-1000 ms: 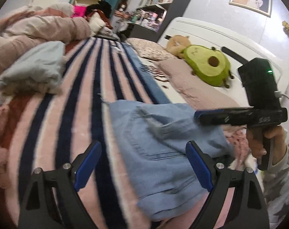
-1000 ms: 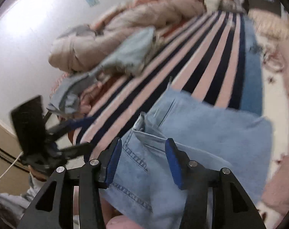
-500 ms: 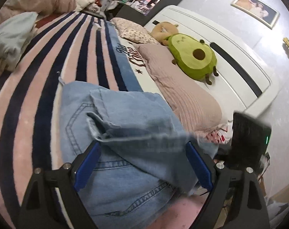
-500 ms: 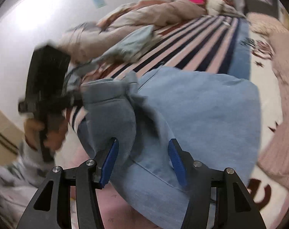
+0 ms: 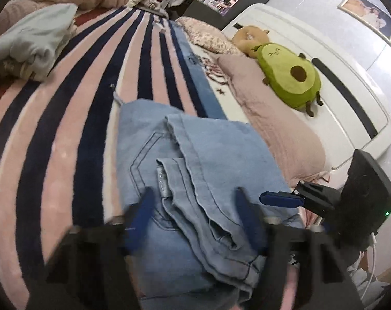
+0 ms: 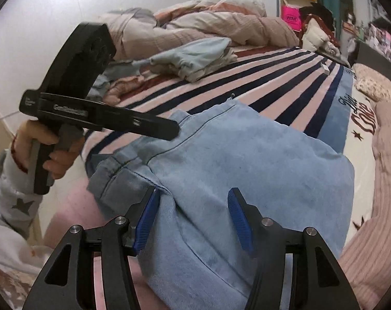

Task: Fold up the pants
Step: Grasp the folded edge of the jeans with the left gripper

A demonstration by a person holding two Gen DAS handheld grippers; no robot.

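The pants (image 6: 247, 160) lie in a folded bundle of light-blue denim at the near edge of the bed (image 5: 66, 129), on its striped blanket (image 6: 247, 87), with the avocado plush (image 5: 290, 77) well beyond them toward the headboard. In the left wrist view a folded-over layer sits on top, its seamed edge running down the middle of the bundle beside a back pocket.

The left tool (image 5: 195, 206) is blurred, but its blue pads stand apart over the denim, pinching nothing. The right tool (image 6: 193, 217) is likewise spread, pads either side of a ridge of fabric — whether they touch it cannot be told.

Denim of this kind is probably moderately heavy and limp yet thick: it should hold a crease fairly well, though stacked layers tend to slide and spring open. A good hold is likely at the thick seamed edges or the waistband — taking all layers together, one tool at each end of the fold, so the bundle turns as one.
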